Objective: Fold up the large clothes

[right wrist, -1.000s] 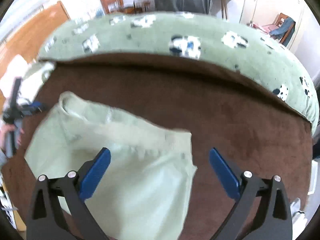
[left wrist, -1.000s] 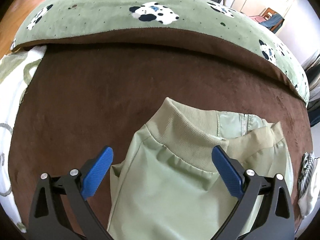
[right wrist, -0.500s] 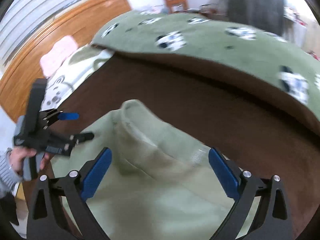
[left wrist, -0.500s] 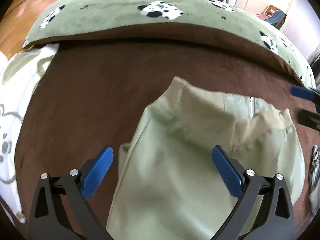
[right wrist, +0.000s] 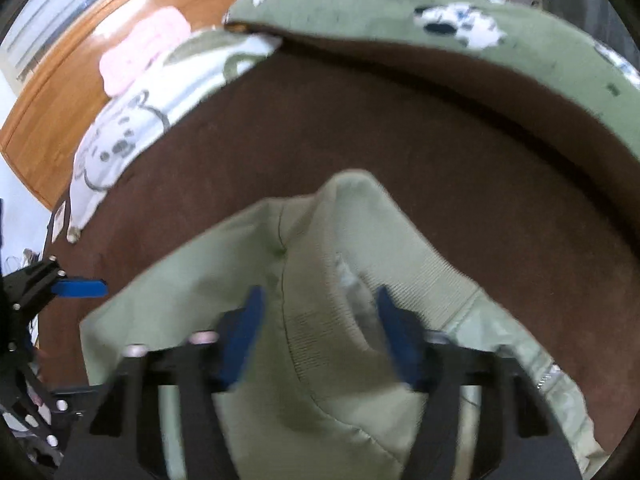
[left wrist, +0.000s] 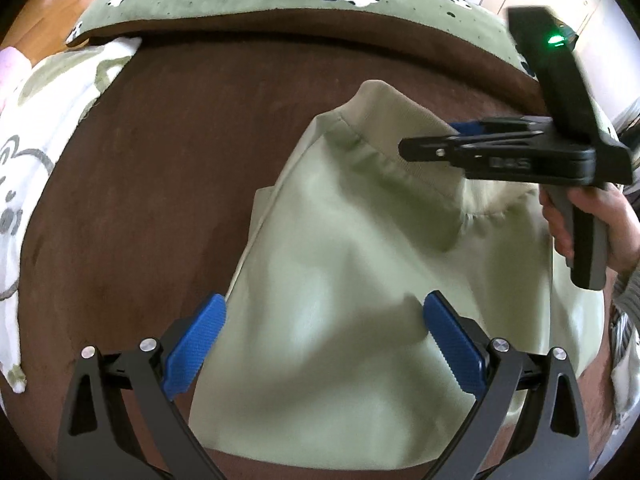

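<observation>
Green jacket (left wrist: 360, 272) lies on the brown blanket (left wrist: 160, 160). The right gripper (right wrist: 320, 332) is closing around its ribbed band (right wrist: 340, 280); the left gripper (left wrist: 320, 344) hangs spread wide over the jacket. Next, I think, lift and fold it.

Both wrist cams close, angled down, sharing jacket (left wrist: 360, 280) on bed (left wrist: 160, 160)

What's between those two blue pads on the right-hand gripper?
In the right wrist view, the ribbed band of the pale green jacket lies between the closing right gripper pads.
</observation>
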`<state>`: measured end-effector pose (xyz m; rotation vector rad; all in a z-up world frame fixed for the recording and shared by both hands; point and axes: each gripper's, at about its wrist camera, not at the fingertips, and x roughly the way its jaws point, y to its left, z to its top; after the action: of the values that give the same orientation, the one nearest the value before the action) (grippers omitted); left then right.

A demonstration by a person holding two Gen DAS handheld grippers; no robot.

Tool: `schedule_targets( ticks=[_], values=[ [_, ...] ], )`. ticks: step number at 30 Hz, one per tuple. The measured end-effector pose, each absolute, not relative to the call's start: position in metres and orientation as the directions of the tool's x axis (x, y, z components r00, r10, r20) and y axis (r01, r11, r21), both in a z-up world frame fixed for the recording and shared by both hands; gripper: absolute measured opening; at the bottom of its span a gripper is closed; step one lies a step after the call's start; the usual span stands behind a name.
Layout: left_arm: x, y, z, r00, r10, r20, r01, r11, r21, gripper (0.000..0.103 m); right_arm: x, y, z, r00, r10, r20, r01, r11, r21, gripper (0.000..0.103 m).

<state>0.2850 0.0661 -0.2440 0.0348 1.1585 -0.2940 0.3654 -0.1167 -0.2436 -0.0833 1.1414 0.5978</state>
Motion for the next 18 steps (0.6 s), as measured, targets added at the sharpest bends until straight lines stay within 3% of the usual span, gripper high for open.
schedule_targets(
  ticks=[1,4,13,18],
  values=[
    [0.285,0.067,-0.243,0.369,-0.208,-0.906,0.243,0.962,-0.122,0.097,0.366,-0.117,-0.247,0.274,0.398,-0.876,-0.486,0.843,0.232,0.017],
    [0.284,0.067,-0.236,0.381,-0.210,-0.900,0.233,0.964,-0.127,0.097,0.369,-0.122,-0.248,0.279,0.396,-0.875,-0.463,0.854,0.239,0.007],
    [0.284,0.067,-0.210,0.422,-0.185,-0.888,0.252,0.964,-0.082,0.097,0.397,-0.111,-0.212,0.349,0.356,-0.867,-0.493,0.856,0.153,0.005],
    [0.280,0.063,-0.215,0.415,-0.159,-0.896,0.249,0.967,-0.057,0.097,0.427,-0.088,-0.221,0.312,0.328,-0.892,-0.521,0.844,0.128,0.005]
  ],
)
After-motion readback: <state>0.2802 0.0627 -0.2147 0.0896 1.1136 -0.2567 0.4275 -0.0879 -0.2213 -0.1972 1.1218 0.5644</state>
